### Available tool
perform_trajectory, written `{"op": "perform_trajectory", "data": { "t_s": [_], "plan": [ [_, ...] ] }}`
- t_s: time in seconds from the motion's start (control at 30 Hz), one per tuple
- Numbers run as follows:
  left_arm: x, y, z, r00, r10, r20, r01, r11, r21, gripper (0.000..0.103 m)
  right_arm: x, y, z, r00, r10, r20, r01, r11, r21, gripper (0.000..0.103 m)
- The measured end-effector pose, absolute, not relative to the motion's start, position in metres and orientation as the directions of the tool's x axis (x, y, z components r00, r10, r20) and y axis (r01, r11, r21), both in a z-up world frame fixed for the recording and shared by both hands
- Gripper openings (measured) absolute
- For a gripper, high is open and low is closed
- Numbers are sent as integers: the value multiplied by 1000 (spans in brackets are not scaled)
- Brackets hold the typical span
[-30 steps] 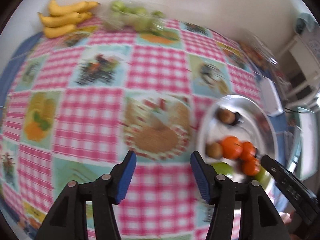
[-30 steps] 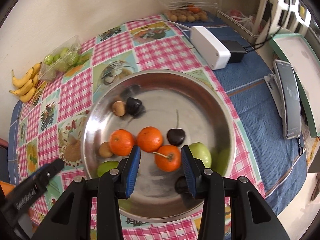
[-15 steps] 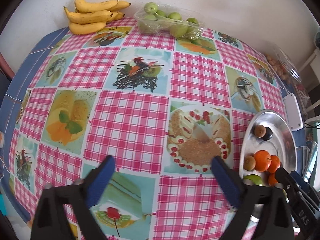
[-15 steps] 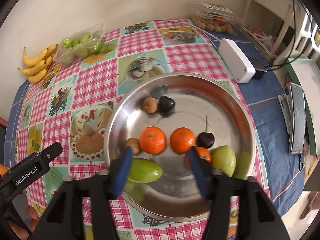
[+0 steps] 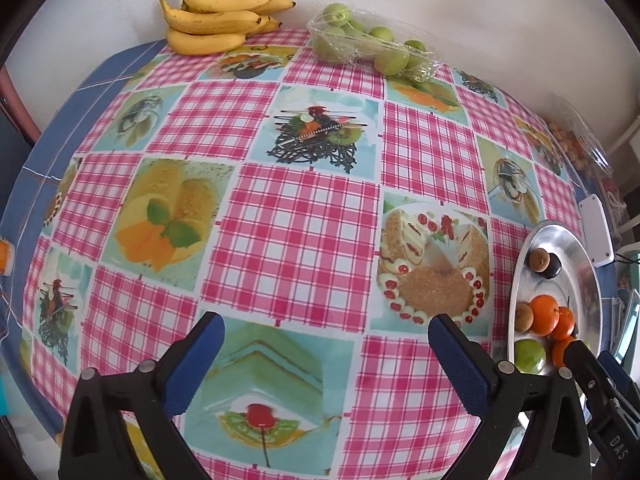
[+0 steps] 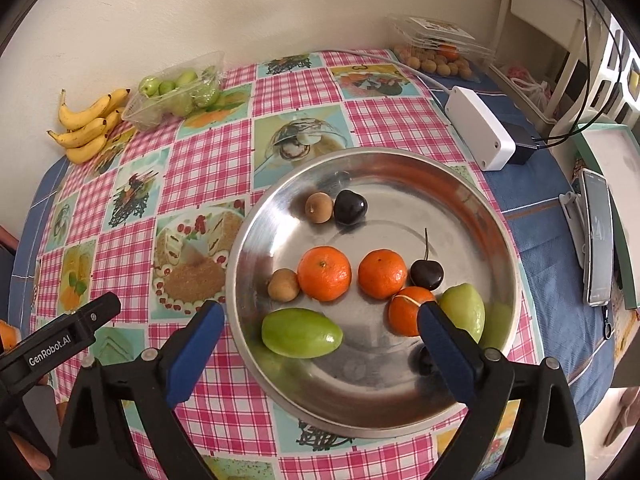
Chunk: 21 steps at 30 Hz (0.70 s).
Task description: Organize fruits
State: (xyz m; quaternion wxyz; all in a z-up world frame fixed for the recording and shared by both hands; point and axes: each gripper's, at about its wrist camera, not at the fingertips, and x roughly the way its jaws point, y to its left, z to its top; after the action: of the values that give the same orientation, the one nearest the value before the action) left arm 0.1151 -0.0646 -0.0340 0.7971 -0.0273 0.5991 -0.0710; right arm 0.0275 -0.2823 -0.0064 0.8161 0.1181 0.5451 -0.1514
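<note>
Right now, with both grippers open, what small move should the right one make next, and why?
Probably lower the right gripper onto the long green fruit in the steel bowl. Its jaws have just been opening, grip nothing, and that fruit lies nearest, roughly between them. The left gripper is open over bare cloth.

Plain cream wall (image 6: pixel 280 8), white shelving (image 6: pixel 560 40) at right, daylight
</note>
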Motion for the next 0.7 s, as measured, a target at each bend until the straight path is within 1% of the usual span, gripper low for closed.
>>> {"op": "perform_trajectory", "data": {
  "t_s": [0.23,0.43,0.7],
  "plan": [
    [102,-51,-30,311,-119,-943,89,991,-96,103,12,-261,-9,363,-138,-922,341,940,-7,98],
    [92,-39,-23,332,-130,-934,74,991,-111,103,-1,-244,-16,372,-119,-920,312,950,4,98],
    [73,-31,-9,376,-107,-921,83,993,-82,103,-19,-231,-21,353,-119,-928,309,951,-4,98]
  ]
}}
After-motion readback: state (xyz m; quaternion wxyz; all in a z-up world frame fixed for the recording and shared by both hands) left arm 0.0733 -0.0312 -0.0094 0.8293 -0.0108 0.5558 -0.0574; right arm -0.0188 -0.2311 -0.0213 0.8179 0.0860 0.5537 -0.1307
